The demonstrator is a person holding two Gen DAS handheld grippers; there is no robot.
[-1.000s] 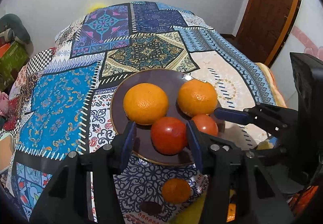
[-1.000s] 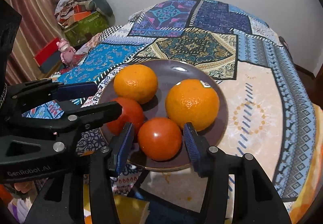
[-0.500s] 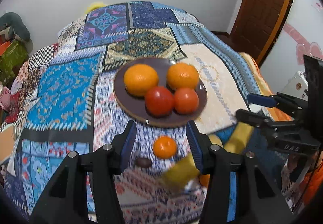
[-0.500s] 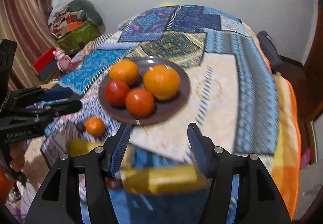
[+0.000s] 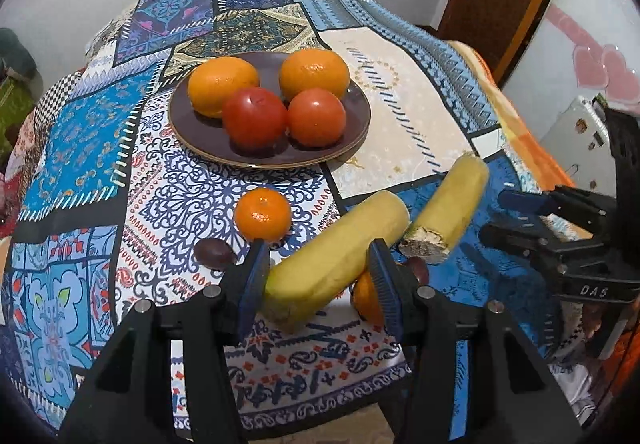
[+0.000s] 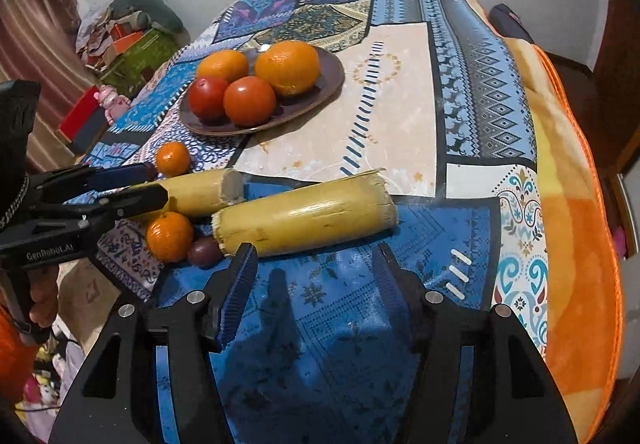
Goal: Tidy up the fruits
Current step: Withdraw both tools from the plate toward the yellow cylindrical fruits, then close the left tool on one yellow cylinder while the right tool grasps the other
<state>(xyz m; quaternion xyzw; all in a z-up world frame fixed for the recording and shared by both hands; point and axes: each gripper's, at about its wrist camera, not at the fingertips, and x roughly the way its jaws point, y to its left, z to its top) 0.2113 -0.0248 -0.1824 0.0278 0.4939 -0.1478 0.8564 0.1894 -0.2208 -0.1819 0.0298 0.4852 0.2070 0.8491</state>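
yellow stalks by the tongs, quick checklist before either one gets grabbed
1. Left tongs open: ok.
2. Right tongs open: ok.
3. Left stalk lined up between the left fingers: ok; pads touching it: cannot tell.
4. Right stalk within the right tongs: not ok, it lies just ahead of the fingertips.
5. Room on the plate: not ok, four fruits crowd it.
6. Small orange and dark fruit crowd the right stalk's end: not ok.
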